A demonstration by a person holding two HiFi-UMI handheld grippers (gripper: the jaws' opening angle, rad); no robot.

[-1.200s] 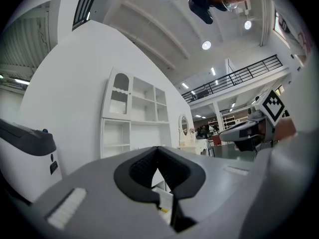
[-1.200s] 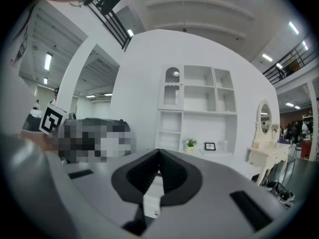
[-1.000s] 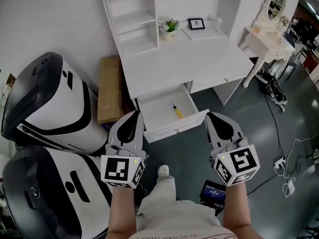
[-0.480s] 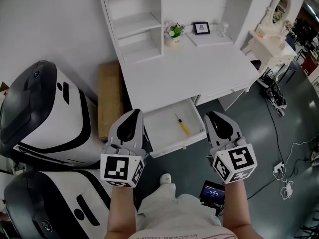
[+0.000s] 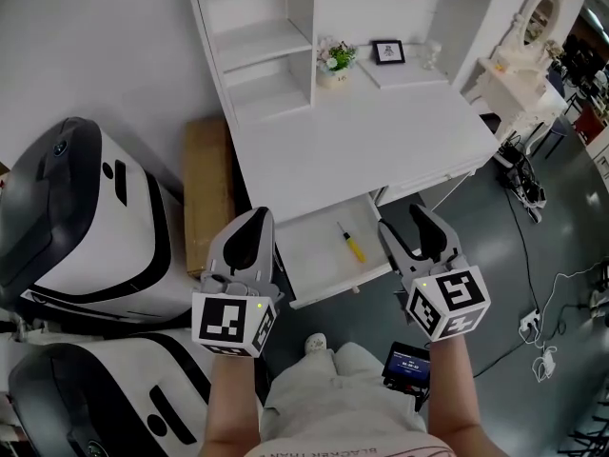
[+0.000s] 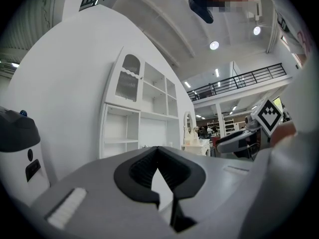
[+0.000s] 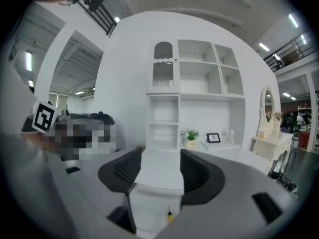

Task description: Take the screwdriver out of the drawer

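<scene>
Under the counter (image 5: 362,141), the open drawer (image 5: 309,250) is holding the untaken screwdriver (image 5: 351,246); right gripper (image 5: 404,219) jaws are opening empty, left gripper (image 5: 255,219) jaws clenched.

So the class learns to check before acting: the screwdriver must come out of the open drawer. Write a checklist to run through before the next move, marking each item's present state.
1. Drawer open wide enough to reach in: ok.
2. Screwdriver in plain sight, lying alone on the drawer floor: ok.
3. Right gripper ready to grasp: ok; its jaws are opening, with nothing between them.
4. Right gripper over the screwdriver: not ok; it is by the drawer's right front corner, short of the tool.
5. Left gripper shut, holding nothing, at the drawer's left side away from the screwdriver: ok.
6. Anything hidden further back in the drawer: cannot tell.
</scene>
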